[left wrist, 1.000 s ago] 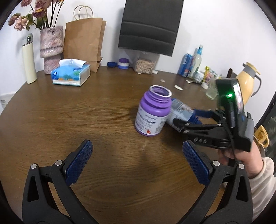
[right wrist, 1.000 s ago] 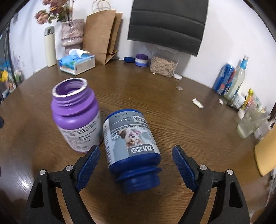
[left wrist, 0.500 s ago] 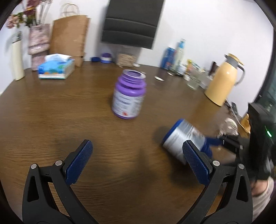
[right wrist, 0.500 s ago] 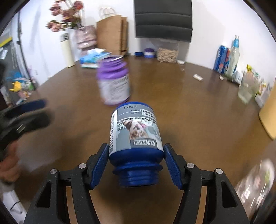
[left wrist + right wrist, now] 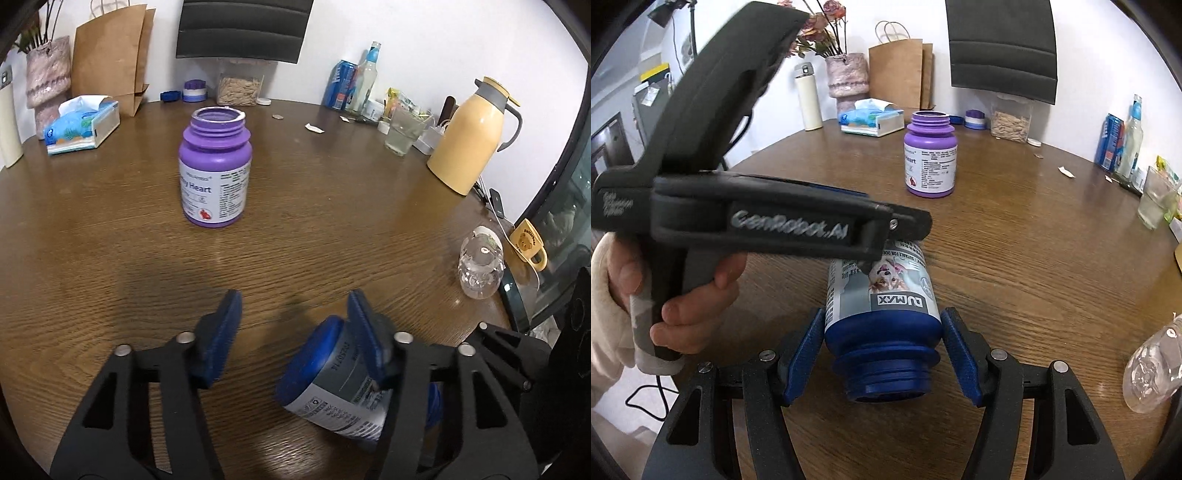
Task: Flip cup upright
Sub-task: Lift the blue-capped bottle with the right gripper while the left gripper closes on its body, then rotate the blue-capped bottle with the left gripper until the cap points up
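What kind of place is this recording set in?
Probably a home or small office room: a round wooden table cluttered with a tissue box, flower vase and yellow thermos jug.

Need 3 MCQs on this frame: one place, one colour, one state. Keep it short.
1. Where is the purple bottle?
A. Inside the paper bag
B. On the table, beyond the blue bottle and apart from it
C. On top of the tissue box

2. What colour is the jug with the grey lid?
A. Red
B. Green
C. Yellow

3. How is the blue bottle positioned?
A. Lying on its side, open neck toward the right gripper
B. Standing upright with a cap on
C. Standing upside down on its neck

Answers:
1. B: it stands alone farther back, with bare wood between the two bottles.
2. C: its body is pale yellow.
3. A: its label reads upside down and its neck faces the camera.
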`<action>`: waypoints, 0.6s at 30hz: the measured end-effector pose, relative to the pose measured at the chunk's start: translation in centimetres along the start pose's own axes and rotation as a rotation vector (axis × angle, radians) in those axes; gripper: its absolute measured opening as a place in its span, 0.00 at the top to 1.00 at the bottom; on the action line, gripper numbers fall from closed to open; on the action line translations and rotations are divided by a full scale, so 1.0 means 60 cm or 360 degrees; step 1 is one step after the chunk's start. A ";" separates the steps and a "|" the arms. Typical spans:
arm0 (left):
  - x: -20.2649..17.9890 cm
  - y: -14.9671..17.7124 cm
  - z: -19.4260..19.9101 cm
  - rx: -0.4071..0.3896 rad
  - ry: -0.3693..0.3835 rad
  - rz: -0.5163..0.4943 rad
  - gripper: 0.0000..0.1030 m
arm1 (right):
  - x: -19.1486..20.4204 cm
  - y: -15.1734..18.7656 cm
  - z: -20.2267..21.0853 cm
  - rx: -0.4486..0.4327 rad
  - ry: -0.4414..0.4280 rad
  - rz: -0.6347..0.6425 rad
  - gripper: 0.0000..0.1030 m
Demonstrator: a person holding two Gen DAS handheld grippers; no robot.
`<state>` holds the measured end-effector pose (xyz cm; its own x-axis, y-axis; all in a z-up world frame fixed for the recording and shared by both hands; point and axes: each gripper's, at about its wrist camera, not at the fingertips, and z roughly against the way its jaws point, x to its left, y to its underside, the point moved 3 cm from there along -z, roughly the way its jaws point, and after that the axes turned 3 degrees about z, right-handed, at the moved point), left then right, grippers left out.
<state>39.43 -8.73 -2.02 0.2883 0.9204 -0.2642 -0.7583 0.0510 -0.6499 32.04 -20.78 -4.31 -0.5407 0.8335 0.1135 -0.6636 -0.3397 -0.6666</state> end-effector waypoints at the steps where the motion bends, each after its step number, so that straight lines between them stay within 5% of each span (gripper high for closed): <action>1: -0.003 0.001 0.003 -0.0017 -0.0029 -0.0017 0.53 | -0.004 0.001 0.003 -0.0005 0.0018 -0.0004 0.32; 11: -0.028 0.027 0.015 0.0008 -0.0219 -0.0157 0.54 | -0.098 0.024 0.053 -0.0105 0.0297 -0.0297 0.30; 14: -0.039 0.020 0.027 0.0008 -0.0217 -0.0177 0.38 | -0.116 0.034 0.054 -0.0100 0.0330 -0.0385 0.30; 18: -0.065 0.005 0.029 0.0137 -0.0011 -0.0152 0.19 | -0.120 0.043 0.072 -0.0139 0.0344 -0.0412 0.30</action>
<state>37.03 -11.65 0.07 0.3581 0.9122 -0.1990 -0.7749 0.1715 -0.6083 31.99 -29.51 -3.68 -0.2321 0.9634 0.1344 -0.7126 -0.0744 -0.6976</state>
